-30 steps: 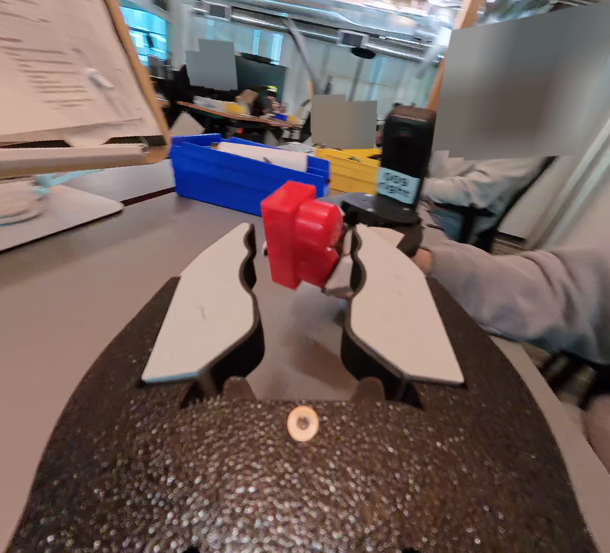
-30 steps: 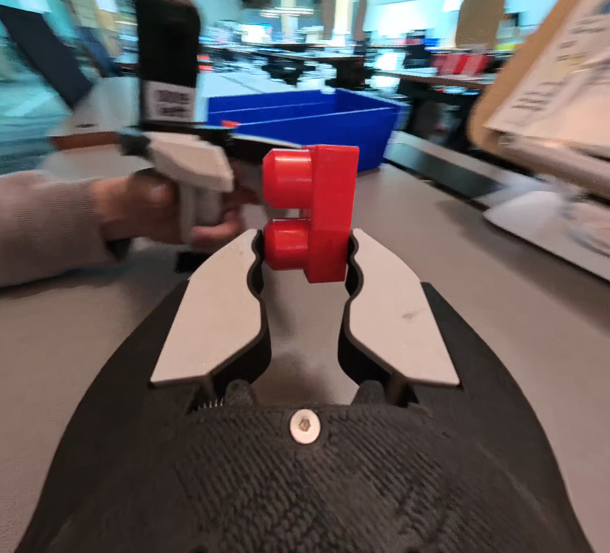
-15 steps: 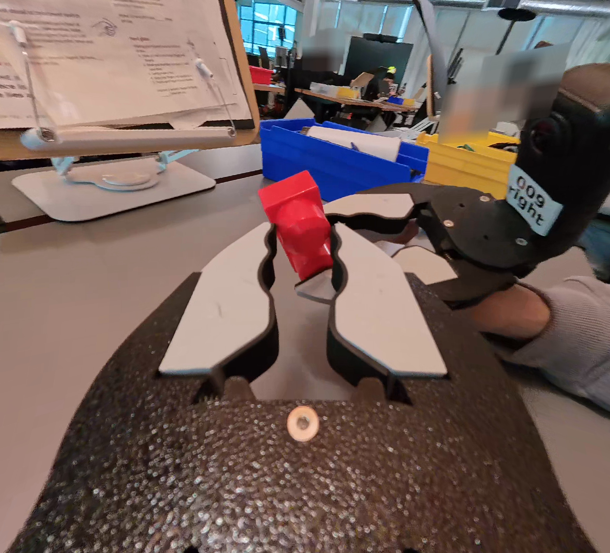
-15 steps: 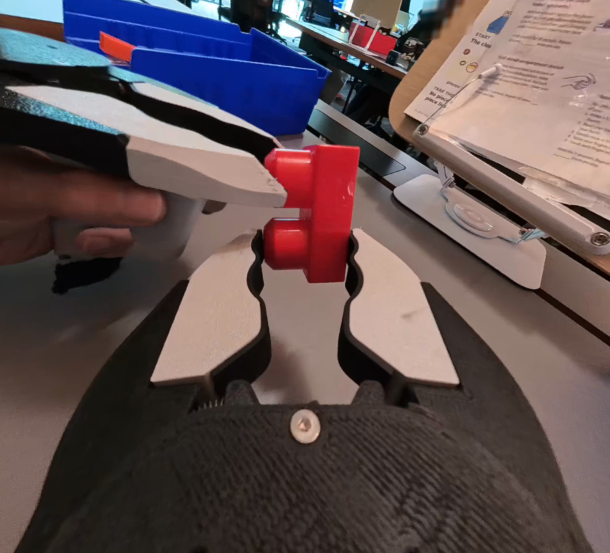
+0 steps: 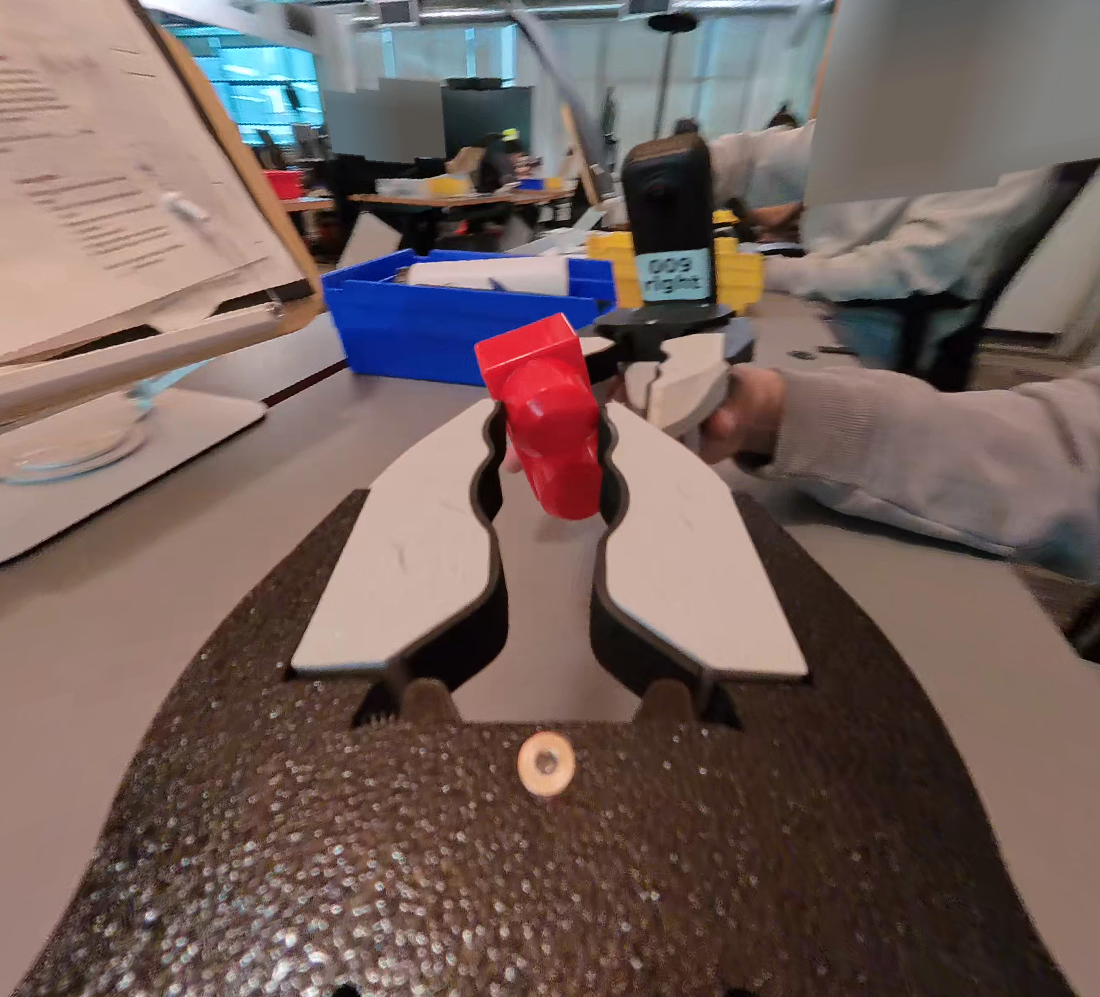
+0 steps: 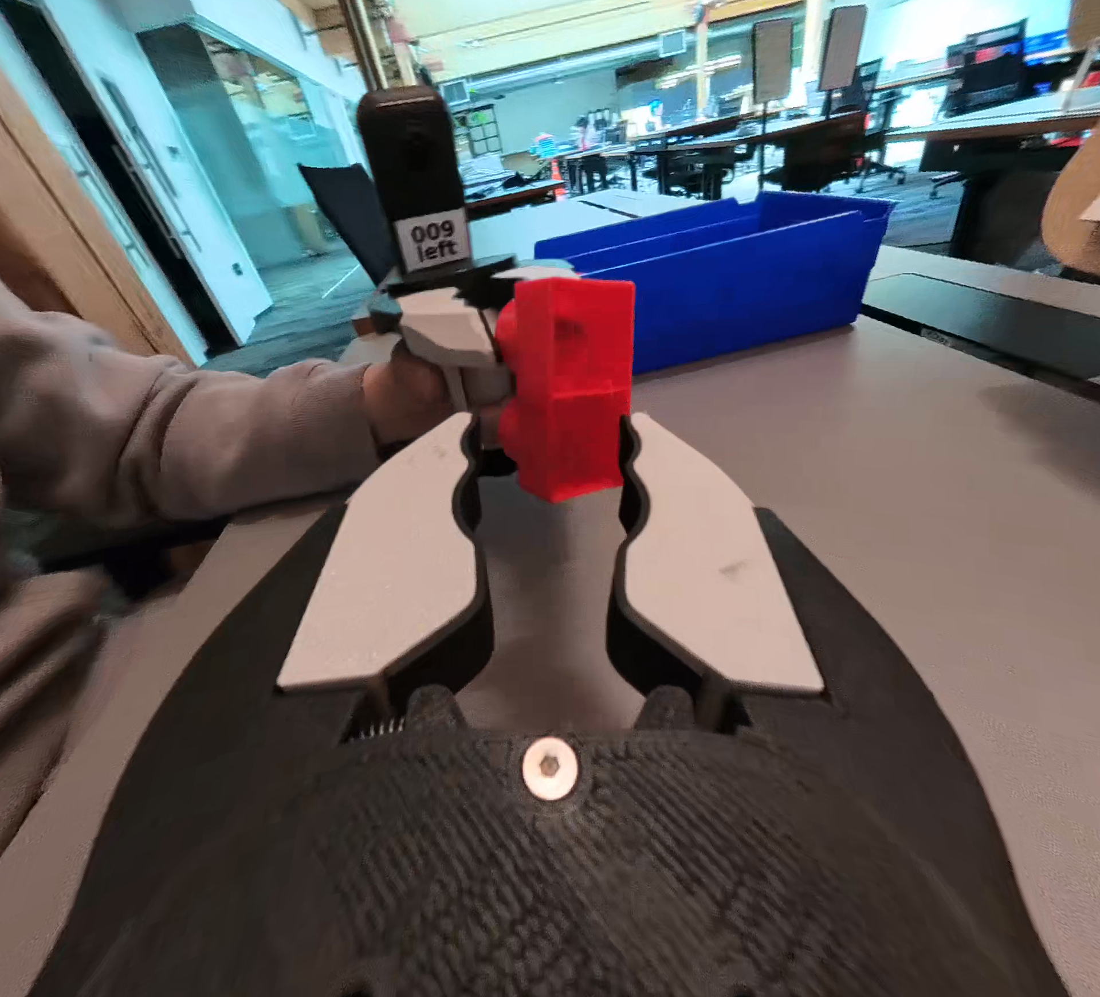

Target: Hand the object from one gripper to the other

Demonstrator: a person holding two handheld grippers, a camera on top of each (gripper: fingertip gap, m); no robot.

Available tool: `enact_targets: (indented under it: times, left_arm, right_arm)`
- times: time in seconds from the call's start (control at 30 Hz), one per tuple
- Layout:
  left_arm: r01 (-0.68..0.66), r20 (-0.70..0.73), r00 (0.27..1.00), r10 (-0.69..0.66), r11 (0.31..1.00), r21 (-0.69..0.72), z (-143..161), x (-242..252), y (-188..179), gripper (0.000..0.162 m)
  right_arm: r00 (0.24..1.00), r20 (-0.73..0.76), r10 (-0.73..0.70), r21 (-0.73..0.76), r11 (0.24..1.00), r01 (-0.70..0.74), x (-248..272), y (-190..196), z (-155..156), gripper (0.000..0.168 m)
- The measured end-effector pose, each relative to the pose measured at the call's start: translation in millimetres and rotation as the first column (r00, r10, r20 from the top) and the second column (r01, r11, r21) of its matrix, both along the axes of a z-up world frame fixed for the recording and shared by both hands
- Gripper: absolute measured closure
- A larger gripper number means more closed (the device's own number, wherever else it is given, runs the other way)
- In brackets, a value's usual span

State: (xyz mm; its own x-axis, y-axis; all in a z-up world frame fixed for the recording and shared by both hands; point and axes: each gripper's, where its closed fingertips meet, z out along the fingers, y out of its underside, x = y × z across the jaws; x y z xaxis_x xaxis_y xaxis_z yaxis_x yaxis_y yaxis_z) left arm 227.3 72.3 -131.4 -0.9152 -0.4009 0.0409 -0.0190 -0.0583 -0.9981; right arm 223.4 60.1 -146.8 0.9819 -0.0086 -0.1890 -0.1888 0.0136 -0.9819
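Two grippers meet on one red block, held in the air above a grey table.

Left wrist view: the left gripper [image 5: 546, 416] pinches the red block [image 5: 550, 450] between its two fingertips, which press on both sides. The block tilts, its round studs facing the camera. Just behind it and to the right, the right gripper [image 5: 666, 385] points in toward the block, with a hand [image 5: 741, 415] on its grip. A tilted document stand [image 5: 119, 165] crowds the left side. A blue bin [image 5: 434, 331] sits farther back. Bare table [image 5: 119, 581] lies open below the fingers and to their left.

Right wrist view: the right gripper [image 6: 546, 421] clasps the block's [image 6: 571, 373] lower half. Its right fingertip lies against the flat face and its left fingertip sits close at the lower stud. The left gripper [image 6: 464, 337] reaches in from the left and touches the upper stud. The bin [image 6: 744, 284] stands beyond. The table [image 6: 833, 462] lies open to the right, and its near edge runs off at lower left.
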Motion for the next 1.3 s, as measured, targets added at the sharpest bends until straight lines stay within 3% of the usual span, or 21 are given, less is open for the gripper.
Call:
enact_targets:
  times: [0.13,0.2,0.43,0.47,0.53,0.57,0.63,0.73,0.77,0.8,1.03,1.13,1.23,1.3]
  left_arm:
    - [0.137,-0.035,0.990,-0.138,0.990,-0.026,0.6,-11.0,4.6,0.133]
    - [0.155,-0.026,0.987,-0.156,0.988,-0.023,-0.7,-12.9,4.6,0.134]
    - [0.109,0.030,0.994,-0.108,0.993,-0.050,8.3,-11.7,3.8,0.135]
    - [0.081,0.022,0.997,-0.079,0.995,-0.065,9.9,-8.1,5.4,0.135]
    - [0.088,-0.015,0.996,-0.090,0.991,-0.099,11.2,-7.2,5.3,0.135]
    - [0.102,-0.052,0.993,-0.109,0.988,-0.120,10.9,-7.2,4.3,0.135]
    - [0.139,-0.108,0.982,-0.156,0.979,-0.150,9.0,-9.4,0.4,0.135]
    - [0.187,-0.141,0.968,-0.206,0.972,-0.140,2.8,-14.5,-7.1,0.135]
    - [0.207,-0.146,0.963,-0.226,0.969,-0.136,1.3,-17.1,-9.7,0.135]
    - [0.216,-0.143,0.962,-0.234,0.967,-0.132,0.5,-18.7,-11.3,0.135]
    - [0.153,-0.072,0.984,-0.161,0.983,-0.103,-1.5,-13.7,-10.8,0.135]
    - [0.054,-0.046,0.997,-0.058,0.994,-0.094,-0.6,-3.7,-5.1,0.131]
    - [0.013,-0.120,0.992,-0.031,0.989,-0.144,0.6,4.0,-2.6,0.126]
    - [-0.003,-0.162,0.986,-0.028,0.981,-0.193,1.3,7.5,-1.8,0.121]
  right_arm:
    - [0.999,0.031,0.038,-0.007,0.999,-0.038,-8.3,4.6,-4.4,0.137]
    - [0.992,0.045,0.118,-0.035,0.993,-0.117,-22.5,11.0,-10.3,0.158]
    - [0.991,-0.039,0.129,0.014,0.992,-0.129,-20.5,14.4,-6.7,0.163]
    - [0.996,-0.026,0.086,0.027,0.996,-0.085,-14.4,13.5,-5.0,0.160]
    - [0.997,0.038,-0.064,0.028,0.998,0.063,4.7,11.1,-5.2,0.107]
    - [0.990,0.091,-0.109,0.024,0.994,0.108,9.3,9.7,-5.4,0.093]
    - [0.975,0.185,-0.122,0.027,0.993,0.119,6.5,10.5,-3.7,0.087]
    - [0.984,0.173,-0.041,0.042,0.999,0.034,-9.1,16.9,-1.4,0.094]
    - [0.987,0.159,-0.005,0.036,0.999,-0.001,-14.2,18.0,-3.0,0.119]
    - [0.990,0.136,0.025,0.026,0.999,-0.028,-17.4,18.7,-5.0,0.125]
    - [0.997,-0.032,0.074,-0.022,0.997,-0.074,-15.0,16.9,-9.1,0.128]
    - [0.993,-0.114,-0.002,0.114,0.993,0.015,2.0,9.5,7.7,0.129]
    - [0.991,-0.128,-0.043,0.230,0.970,0.072,10.5,1.1,20.9,0.128]
    - [0.991,-0.120,-0.063,0.226,0.970,0.089,12.3,2.1,19.7,0.128]
